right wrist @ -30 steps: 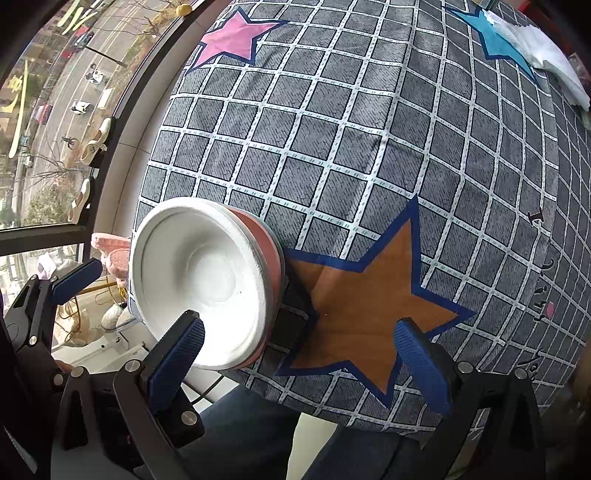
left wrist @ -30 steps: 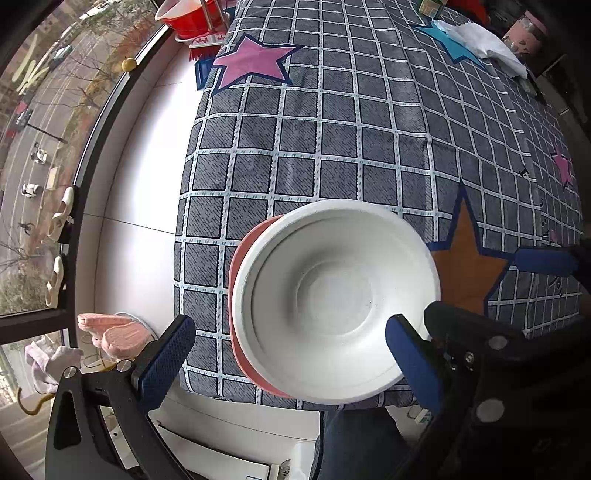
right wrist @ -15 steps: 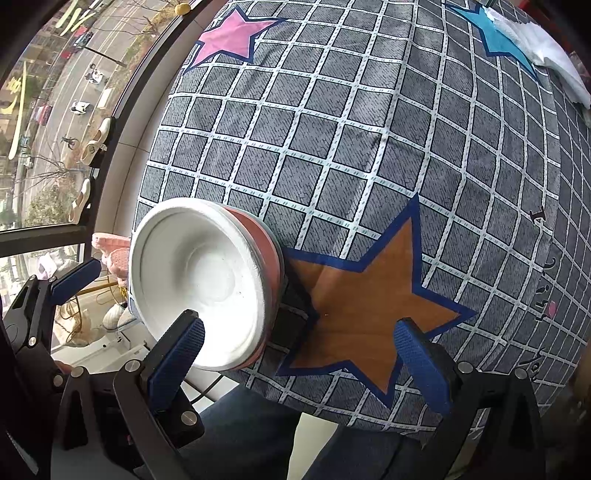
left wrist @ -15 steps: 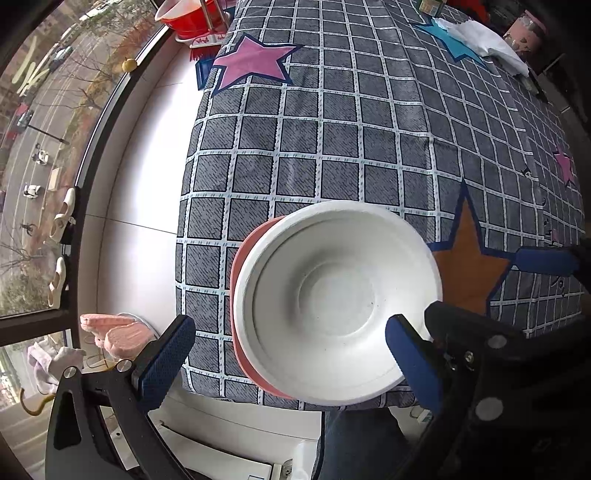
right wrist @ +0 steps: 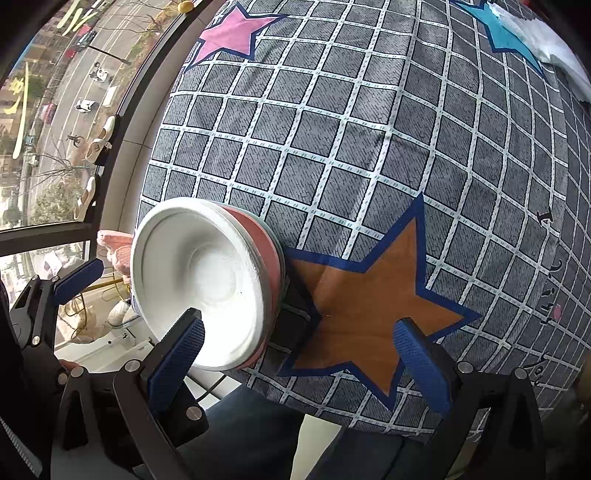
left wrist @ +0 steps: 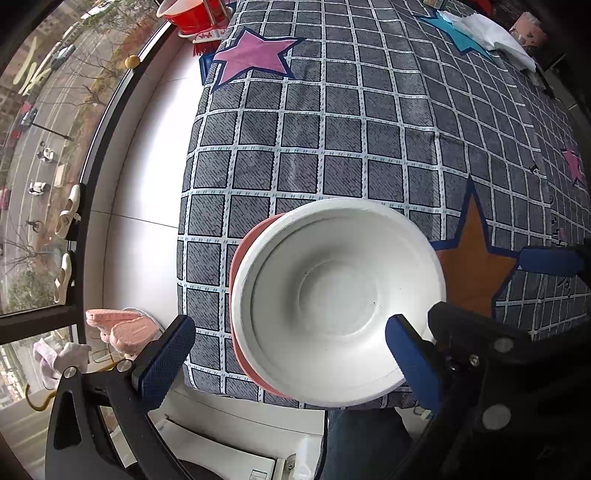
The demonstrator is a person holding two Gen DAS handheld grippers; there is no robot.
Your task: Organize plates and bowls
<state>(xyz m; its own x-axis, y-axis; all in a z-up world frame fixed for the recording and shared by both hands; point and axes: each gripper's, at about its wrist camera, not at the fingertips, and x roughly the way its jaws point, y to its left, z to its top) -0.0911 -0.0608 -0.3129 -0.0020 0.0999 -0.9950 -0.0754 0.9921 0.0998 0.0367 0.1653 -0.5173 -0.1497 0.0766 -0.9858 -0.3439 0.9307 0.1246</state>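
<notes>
A white bowl [left wrist: 338,299] sits nested in a pink bowl [left wrist: 242,254] near the front edge of the table, which is covered by a grey checked cloth [left wrist: 332,122]. My left gripper [left wrist: 288,358] is open, its fingers either side of the bowls' near rim, not touching. In the right wrist view the same white bowl [right wrist: 199,280] and pink bowl [right wrist: 271,258] are at the left. My right gripper [right wrist: 299,354] is open and empty over the orange star, to the right of the bowls.
A red basin [left wrist: 184,13] stands at the far left of the table. White cloth [left wrist: 491,33] lies at the far right. A white sill and a window [left wrist: 44,147] run along the left. The table's front edge is just below the bowls.
</notes>
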